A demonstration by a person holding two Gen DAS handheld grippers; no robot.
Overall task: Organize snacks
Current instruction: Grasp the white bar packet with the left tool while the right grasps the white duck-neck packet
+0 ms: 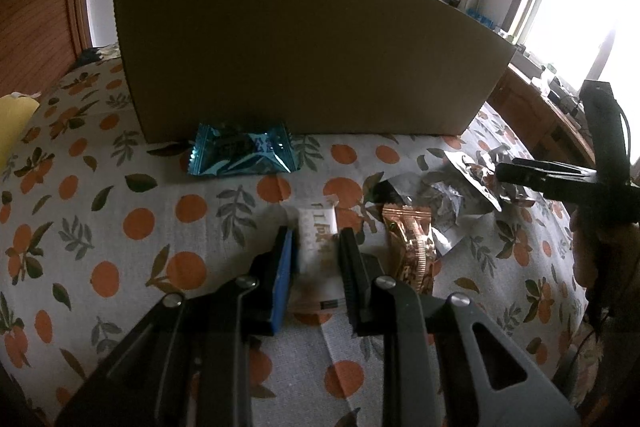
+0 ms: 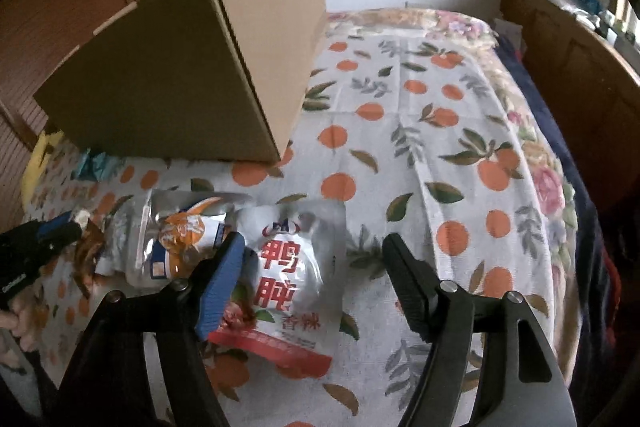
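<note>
Cardboard box (image 2: 168, 75) looms behind the snacks: left hand-held gripper (image 1: 318, 247) clamps a white packet (image 1: 320, 247), right hand-held gripper (image 2: 316, 259) gapes over the red-lettered pouch (image 2: 288, 287), which may slip away.

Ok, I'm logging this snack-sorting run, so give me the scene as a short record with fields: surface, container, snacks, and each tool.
surface: orange-print cloth
container: cardboard box, standing on the cloth
near box: blue packet, at the foot of the box
left tool: closed on a white packet
beside it: copper packet, lying next to the white packet
right tool: open, a white-and-red pouch between its fingers, not gripped
next to pouch: clear bag with orange print
</note>
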